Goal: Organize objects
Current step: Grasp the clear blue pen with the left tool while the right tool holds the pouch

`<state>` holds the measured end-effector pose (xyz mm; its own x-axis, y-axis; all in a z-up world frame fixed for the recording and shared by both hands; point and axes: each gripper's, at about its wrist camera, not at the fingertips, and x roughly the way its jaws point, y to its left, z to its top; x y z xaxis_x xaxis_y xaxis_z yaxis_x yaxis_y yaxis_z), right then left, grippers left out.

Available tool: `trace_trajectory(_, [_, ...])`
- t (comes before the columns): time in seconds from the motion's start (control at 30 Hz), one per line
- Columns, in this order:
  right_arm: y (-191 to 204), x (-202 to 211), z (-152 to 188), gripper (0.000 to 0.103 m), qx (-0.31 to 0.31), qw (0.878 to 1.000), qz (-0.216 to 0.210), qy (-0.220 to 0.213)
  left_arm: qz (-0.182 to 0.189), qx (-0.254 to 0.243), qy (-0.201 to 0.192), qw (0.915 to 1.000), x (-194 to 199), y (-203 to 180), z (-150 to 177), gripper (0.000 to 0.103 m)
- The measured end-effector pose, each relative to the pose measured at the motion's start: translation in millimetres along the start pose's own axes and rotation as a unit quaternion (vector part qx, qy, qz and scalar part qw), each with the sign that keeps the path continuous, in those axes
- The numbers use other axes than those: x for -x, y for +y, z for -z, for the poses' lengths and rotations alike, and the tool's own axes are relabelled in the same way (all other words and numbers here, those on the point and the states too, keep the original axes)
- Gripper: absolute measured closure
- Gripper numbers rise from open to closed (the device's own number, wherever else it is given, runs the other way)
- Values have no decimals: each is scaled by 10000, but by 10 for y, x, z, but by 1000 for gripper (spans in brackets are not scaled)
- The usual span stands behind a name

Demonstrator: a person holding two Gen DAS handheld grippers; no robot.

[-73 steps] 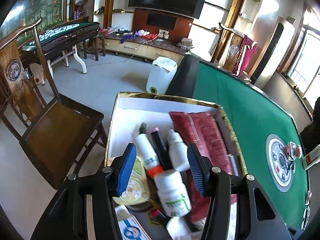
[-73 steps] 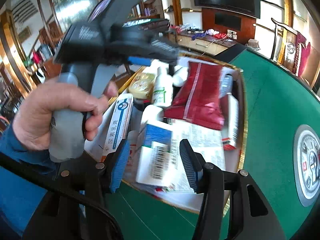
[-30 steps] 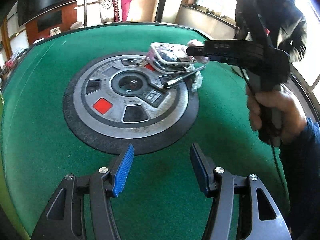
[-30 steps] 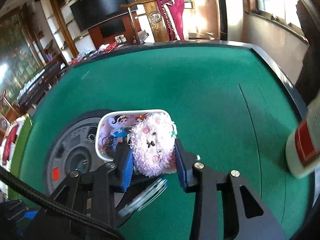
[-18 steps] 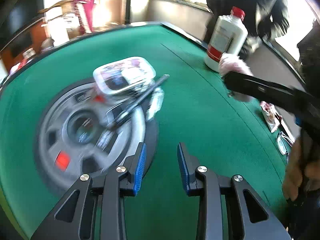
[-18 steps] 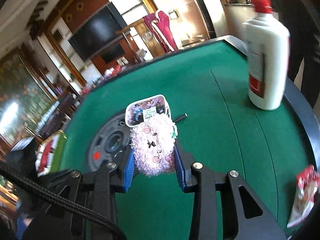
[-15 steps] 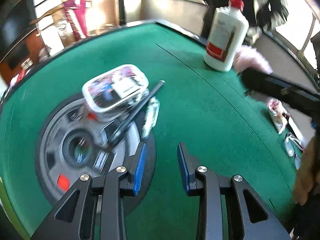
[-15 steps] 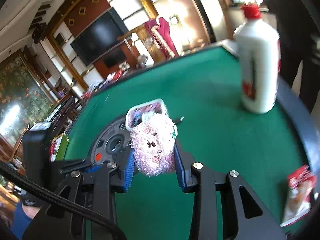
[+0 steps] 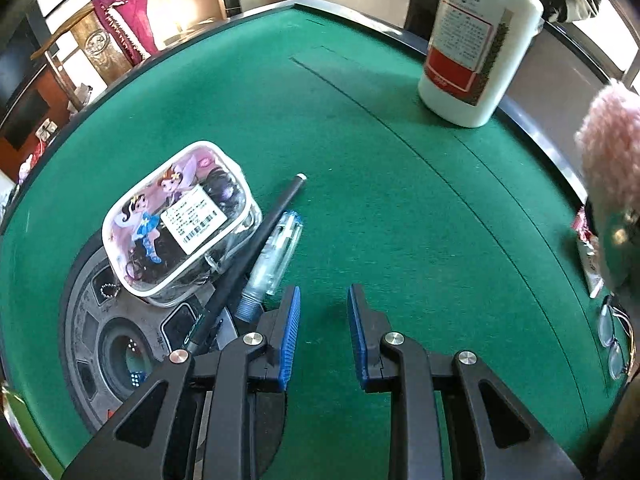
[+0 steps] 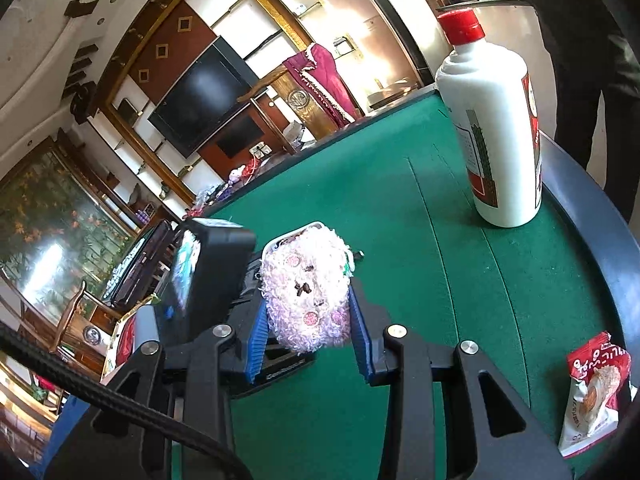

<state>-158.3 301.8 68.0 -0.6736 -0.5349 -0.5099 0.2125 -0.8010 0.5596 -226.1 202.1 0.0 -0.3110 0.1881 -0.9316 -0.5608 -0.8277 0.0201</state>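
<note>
Left wrist view looks steeply down past its left gripper (image 9: pixel 322 330) at the green table (image 9: pixel 380 160); right wrist view faces shallower, roomward. Both share the white bottle (image 9: pixel 476 40) ahead.

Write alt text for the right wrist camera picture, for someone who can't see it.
The right claw grips a fluffy pink plush toy above a green felt table. A white bottle with a red cap stands near the table's far edge, and a red snack packet lies at lower right. The other black handheld device sits just left of the toy.
</note>
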Motion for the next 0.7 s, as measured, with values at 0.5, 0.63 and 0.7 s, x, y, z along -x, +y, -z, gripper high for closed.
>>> trace_trajectory(0.5, [0,-24,-12,68,-132,9998,-119,-14,-353,-9,79,9993,-29,147,-107,83])
trace_trajectory(0.63, [5,-12,-29,68,-188,9998,-94,-42,-307,-21,147,9994,-116,128,-148,83])
trace_trajectory(0.7, [3,-23,-41,68,-205,9997,-93,-51,-264,20,124,9996,-124,120,-159,83])
